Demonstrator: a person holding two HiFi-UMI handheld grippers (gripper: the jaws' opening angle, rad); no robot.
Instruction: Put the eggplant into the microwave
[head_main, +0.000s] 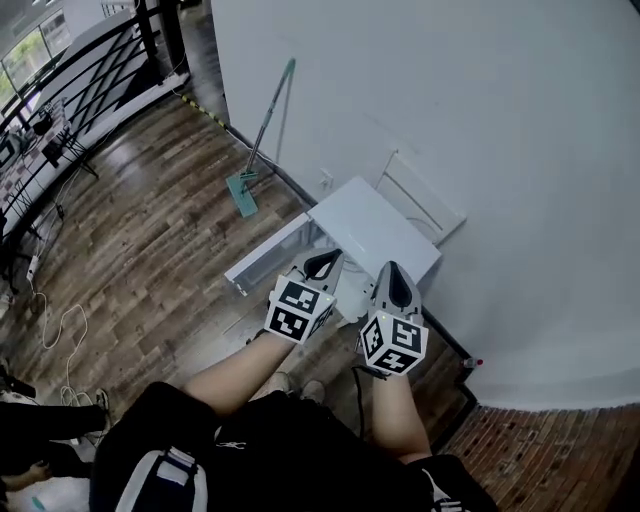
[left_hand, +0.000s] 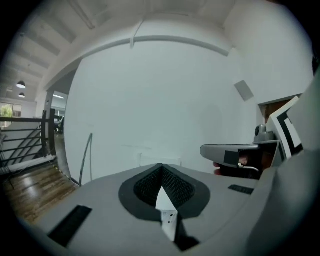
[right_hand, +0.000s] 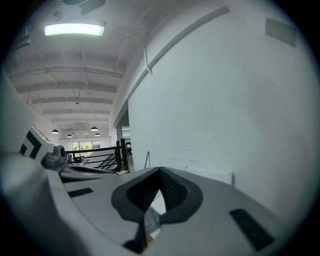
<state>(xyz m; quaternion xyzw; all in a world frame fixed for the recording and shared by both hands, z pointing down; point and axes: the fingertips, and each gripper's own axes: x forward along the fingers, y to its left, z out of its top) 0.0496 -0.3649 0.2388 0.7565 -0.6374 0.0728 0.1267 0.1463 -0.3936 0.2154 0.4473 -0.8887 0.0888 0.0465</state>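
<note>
No eggplant or microwave shows in any view. In the head view both grippers are held up side by side, high above the floor. The left gripper (head_main: 328, 260) is shut with nothing between its jaws, and so is the right gripper (head_main: 392, 272). Along its own jaws, the left gripper (left_hand: 161, 168) points at a bare white wall, with the right gripper (left_hand: 239, 152) beside it. The right gripper (right_hand: 160, 173) faces the same wall, and the left gripper (right_hand: 64, 168) shows at its left.
Far below stands a white table (head_main: 375, 228) against the white wall. A white frame (head_main: 422, 198) leans behind it. A mop (head_main: 262, 140) rests on the wall to the left. A black railing (head_main: 72, 88) and cables (head_main: 55, 330) lie across the wooden floor.
</note>
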